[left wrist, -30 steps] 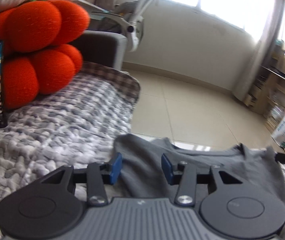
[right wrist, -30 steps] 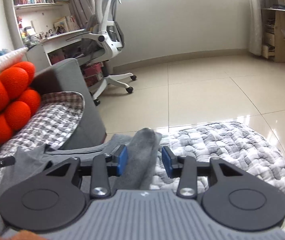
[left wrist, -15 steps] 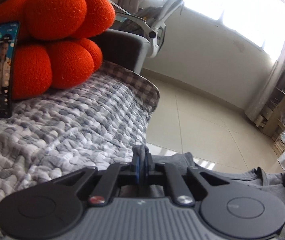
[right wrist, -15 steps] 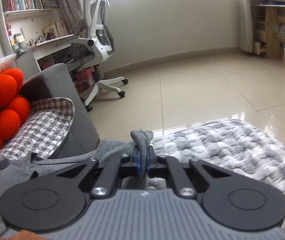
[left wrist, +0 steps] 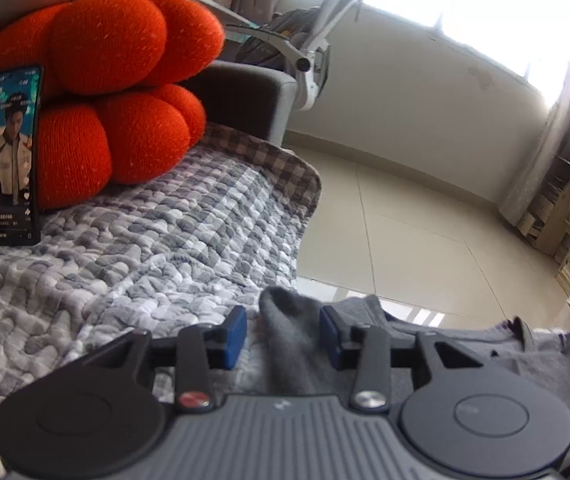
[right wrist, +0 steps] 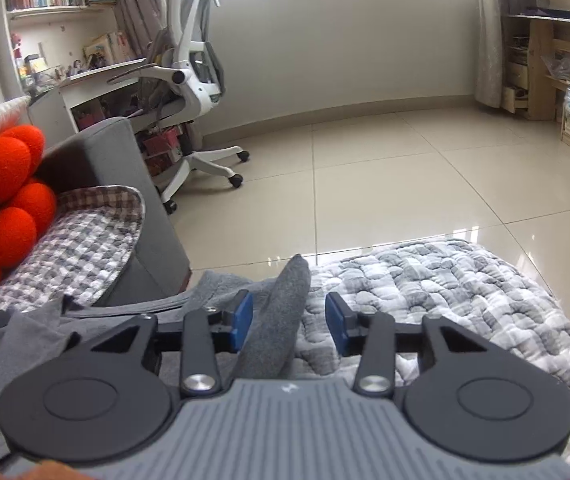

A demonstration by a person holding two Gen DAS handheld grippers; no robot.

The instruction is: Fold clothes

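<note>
Right now both grippers are letting go: the left gripper (left wrist: 283, 336) is opening its jaws around a pinched-up ridge of the grey shirt (left wrist: 465, 344), and the right gripper (right wrist: 289, 322) is doing the same on the shirt's other side (right wrist: 281, 312). In each view a fold of cloth is standing between the blue pads without being pressed, leaning close to the right-hand pad in the left view and to the left-hand pad in the right view. The shirt is lying across the grey quilt (left wrist: 125, 264) at the sofa's front edge, near the tiled floor (right wrist: 385, 184), with its collar showing between the two grippers. An orange cushion (left wrist: 117, 80) and a propped phone (left wrist: 9, 156) are sitting well apart from the work.

To do this release well, I judge that the jaws should be opening fully before either hand is drawing back, so the pads are not dragging the cloth. Both hands should be retreating together and low, leaving the fold flat. Any ridge that remains standing probably needs smoothing before the next fold.
</note>
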